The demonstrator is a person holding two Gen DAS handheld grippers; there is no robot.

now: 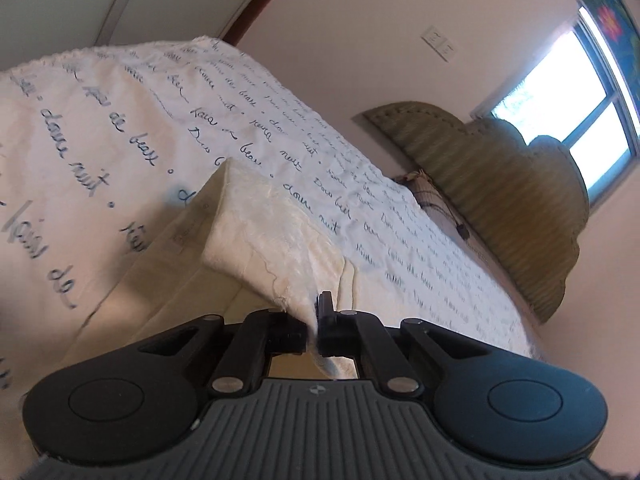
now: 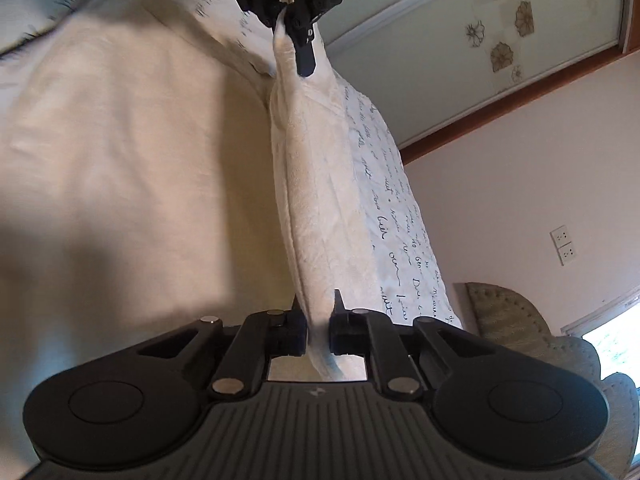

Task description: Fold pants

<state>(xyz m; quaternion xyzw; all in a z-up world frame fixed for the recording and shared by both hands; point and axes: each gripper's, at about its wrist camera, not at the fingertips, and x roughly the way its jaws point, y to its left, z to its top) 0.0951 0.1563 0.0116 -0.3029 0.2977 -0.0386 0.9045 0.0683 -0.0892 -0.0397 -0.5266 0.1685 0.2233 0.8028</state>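
The pants (image 1: 264, 236) are cream-white and soft, lying on a bed. My left gripper (image 1: 313, 320) is shut on one edge of them, and a folded flap rises from its jaws. My right gripper (image 2: 318, 320) is shut on another part of the pants (image 2: 316, 184), which stretch taut as a band up to the left gripper (image 2: 289, 20), seen at the top of the right wrist view. The rest of the pants (image 2: 120, 152) spreads flat at the left.
The bed cover (image 1: 120, 112) is white with dark handwritten script. A green padded headboard (image 1: 500, 184) stands against the pink wall. A window (image 1: 560, 92) is at the far right. A wardrobe with flower decals (image 2: 500, 40) is behind the bed.
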